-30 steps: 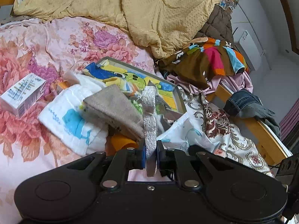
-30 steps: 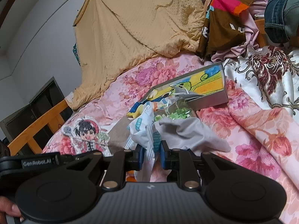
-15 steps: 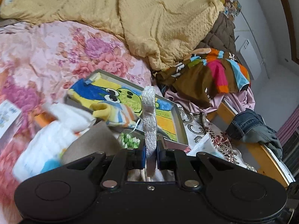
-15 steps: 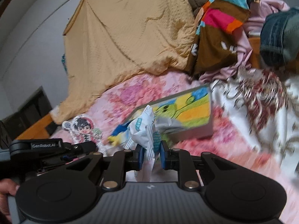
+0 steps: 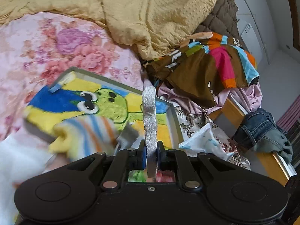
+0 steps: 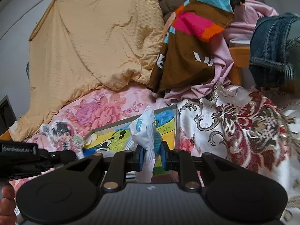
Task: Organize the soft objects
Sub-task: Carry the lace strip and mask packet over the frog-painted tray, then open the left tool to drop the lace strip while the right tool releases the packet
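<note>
White textured cloth (image 5: 149, 112) is clamped upright in the left gripper (image 5: 150, 154); a crumpled white packet (image 6: 145, 129) is pinched by the right gripper (image 6: 151, 156).

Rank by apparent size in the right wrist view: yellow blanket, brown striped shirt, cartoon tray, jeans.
1. yellow blanket, clearly largest.
2. brown striped shirt.
3. jeans and cartoon tray: too close to rank; the jeans are cut off at the edge and the tray is partly hidden.

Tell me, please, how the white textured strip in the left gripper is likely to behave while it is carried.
The white strip stands upright above the left gripper, so it probably has some stiffness. Its woven, thin look suggests it is light. Its top curls slightly, so it may flex when swung.
</note>
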The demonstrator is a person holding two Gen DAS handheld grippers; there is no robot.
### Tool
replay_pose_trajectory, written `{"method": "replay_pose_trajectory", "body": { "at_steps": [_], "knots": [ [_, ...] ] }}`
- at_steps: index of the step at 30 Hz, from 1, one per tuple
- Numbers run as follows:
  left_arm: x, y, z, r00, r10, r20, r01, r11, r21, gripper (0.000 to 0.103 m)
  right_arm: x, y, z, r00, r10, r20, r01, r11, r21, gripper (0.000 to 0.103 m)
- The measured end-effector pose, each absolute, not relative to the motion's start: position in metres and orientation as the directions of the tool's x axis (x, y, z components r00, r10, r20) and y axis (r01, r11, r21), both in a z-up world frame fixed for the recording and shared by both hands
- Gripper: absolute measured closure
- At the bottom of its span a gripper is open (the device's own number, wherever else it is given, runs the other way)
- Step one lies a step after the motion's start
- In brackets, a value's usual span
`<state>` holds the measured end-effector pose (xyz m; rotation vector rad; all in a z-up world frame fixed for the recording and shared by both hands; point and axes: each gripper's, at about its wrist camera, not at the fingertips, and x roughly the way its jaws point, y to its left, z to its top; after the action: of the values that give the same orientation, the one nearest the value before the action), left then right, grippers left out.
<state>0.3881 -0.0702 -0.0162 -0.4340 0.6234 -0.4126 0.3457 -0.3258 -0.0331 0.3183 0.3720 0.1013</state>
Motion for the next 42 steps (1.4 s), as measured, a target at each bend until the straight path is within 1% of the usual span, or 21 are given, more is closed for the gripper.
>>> {"method": "replay_pose_trajectory", "body": {
  "at_steps": [3, 6, 11, 16, 21, 22, 24, 25, 26, 27, 28, 30, 31, 33, 34, 36, 40, 42],
  "knots": [
    [0.413, -0.083, -0.02, 0.717, -0.505, -0.48, 0.23, 0.822, -0.521, 0.092, 0.363, -0.326, -0.039, 0.92, 0.162, -0.356, -0.036, 0.942, 0.335, 0.083],
    [0.433, -0.091, -0.03, 0.695, -0.531, -0.484, 0.212, 0.795, -0.568, 0.092, 0.375, -0.324, -0.045, 0.913, 0.177, -0.367, -0.049, 0.942, 0.333, 0.083],
    [0.453, -0.105, -0.041, 0.677, -0.537, -0.503, 0.212, 0.797, -0.566, 0.092, 0.389, -0.321, -0.053, 0.902, 0.185, -0.391, -0.057, 0.947, 0.317, 0.082],
    [0.465, -0.108, -0.053, 0.651, -0.532, -0.541, 0.164, 0.795, -0.584, 0.092, 0.395, -0.32, -0.054, 0.892, 0.174, -0.417, -0.048, 0.954, 0.296, 0.079],
    [0.47, -0.107, -0.06, 0.638, -0.52, -0.569, 0.126, 0.799, -0.588, 0.091, 0.398, -0.32, -0.05, 0.884, 0.16, -0.439, -0.033, 0.959, 0.281, 0.065],
    [0.469, -0.106, -0.06, 0.638, -0.513, -0.574, 0.118, 0.802, -0.586, 0.09, 0.399, -0.32, -0.049, 0.882, 0.156, -0.444, -0.03, 0.96, 0.277, 0.064],
    [0.469, -0.105, -0.059, 0.64, -0.5, -0.583, 0.109, 0.81, -0.576, 0.082, 0.4, -0.319, -0.048, 0.878, 0.159, -0.452, -0.033, 0.961, 0.275, 0.063],
    [0.469, -0.105, -0.058, 0.64, -0.491, -0.592, 0.103, 0.818, -0.566, 0.081, 0.4, -0.319, -0.048, 0.876, 0.16, -0.455, -0.035, 0.962, 0.272, 0.061],
    [0.469, -0.105, -0.058, 0.638, -0.481, -0.602, 0.097, 0.825, -0.557, 0.078, 0.401, -0.317, -0.048, 0.874, 0.159, -0.458, -0.036, 0.964, 0.265, 0.057],
    [0.469, -0.105, -0.057, 0.635, -0.477, -0.608, 0.096, 0.829, -0.551, 0.072, 0.401, -0.317, -0.047, 0.874, 0.159, -0.459, -0.039, 0.965, 0.259, 0.053],
    [0.468, -0.104, -0.056, 0.633, -0.474, -0.612, 0.094, 0.832, -0.547, 0.069, 0.401, -0.316, -0.046, 0.874, 0.159, -0.459, -0.043, 0.966, 0.255, 0.051],
    [0.465, -0.1, -0.054, 0.639, -0.465, -0.612, 0.088, 0.835, -0.543, 0.054, 0.399, -0.315, -0.045, 0.874, 0.164, -0.457, -0.047, 0.965, 0.256, 0.043],
    [0.463, -0.097, -0.052, 0.642, -0.463, -0.611, 0.083, 0.835, -0.545, 0.05, 0.398, -0.314, -0.043, 0.874, 0.166, -0.456, -0.049, 0.965, 0.256, 0.041],
    [0.459, -0.092, -0.049, 0.647, -0.46, -0.608, 0.08, 0.834, -0.546, 0.038, 0.394, -0.312, -0.04, 0.877, 0.162, -0.453, -0.054, 0.969, 0.241, 0.032],
    [0.457, -0.091, -0.048, 0.649, -0.455, -0.61, 0.079, 0.837, -0.541, 0.036, 0.391, -0.311, -0.038, 0.879, 0.158, -0.449, -0.056, 0.971, 0.231, 0.03],
    [0.451, -0.087, -0.043, 0.662, -0.445, -0.603, 0.079, 0.842, -0.534, 0.03, 0.383, -0.311, -0.033, 0.886, 0.146, -0.441, -0.053, 0.975, 0.217, 0.023],
    [0.43, -0.078, -0.03, 0.698, -0.43, -0.573, 0.096, 0.849, -0.52, 0.025, 0.358, -0.314, -0.019, 0.906, 0.131, -0.404, -0.047, 0.977, 0.21, 0.014],
    [0.414, -0.076, -0.021, 0.729, -0.41, -0.547, 0.112, 0.861, -0.496, 0.018, 0.342, -0.315, -0.01, 0.918, 0.128, -0.376, -0.055, 0.978, 0.199, 0.009]
  ]
}}
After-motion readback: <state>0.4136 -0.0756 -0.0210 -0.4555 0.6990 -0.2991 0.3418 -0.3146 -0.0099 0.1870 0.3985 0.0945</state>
